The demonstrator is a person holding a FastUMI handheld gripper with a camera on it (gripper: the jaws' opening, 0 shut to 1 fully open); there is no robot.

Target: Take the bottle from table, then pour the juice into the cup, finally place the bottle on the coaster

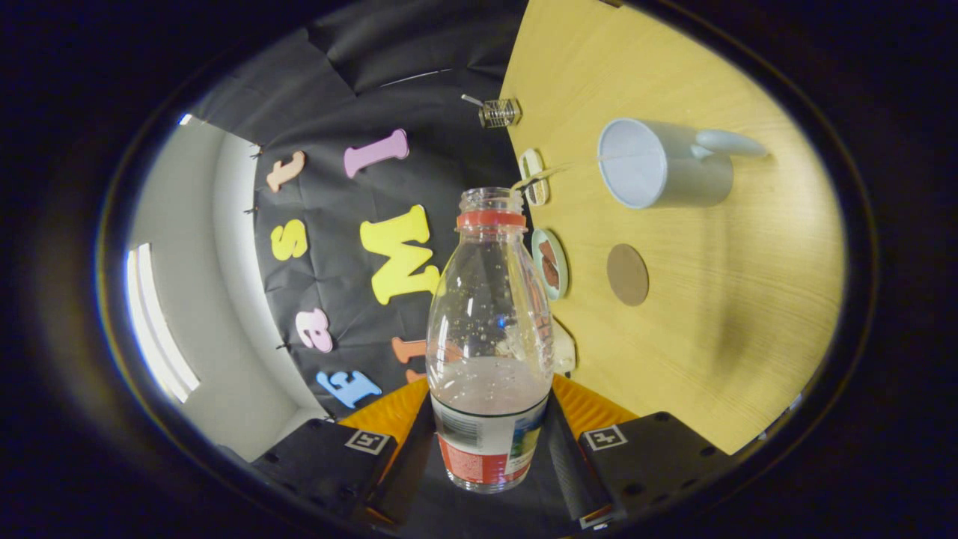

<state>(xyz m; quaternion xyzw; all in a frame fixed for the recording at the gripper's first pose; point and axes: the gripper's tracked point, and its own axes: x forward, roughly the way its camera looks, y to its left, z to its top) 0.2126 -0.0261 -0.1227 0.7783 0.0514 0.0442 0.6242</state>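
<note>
Wooden table (748, 314) tilted in view: gripper (490, 457) clamps bottle (490, 337) by both fingers, tipped so juice streams into cup (658, 165); coaster (627, 275) near.

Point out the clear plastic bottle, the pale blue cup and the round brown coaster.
Clear plastic bottle (488, 314): gripper view, its transparent body.
Pale blue cup (692, 176): gripper view, its outer wall.
Round brown coaster (627, 275): gripper view, its centre.

- Gripper (490, 449): both fingers pressed on the bottle's (490, 337) lower sides, bottle between them.
- Bottle uncapped, tipped toward the cup (662, 163); thin stream of juice (569, 166) runs from its mouth to the cup.
- Pinkish juice low in bottle.
- Round brown coaster (627, 275) on wooden table (748, 314), near cup.
</note>
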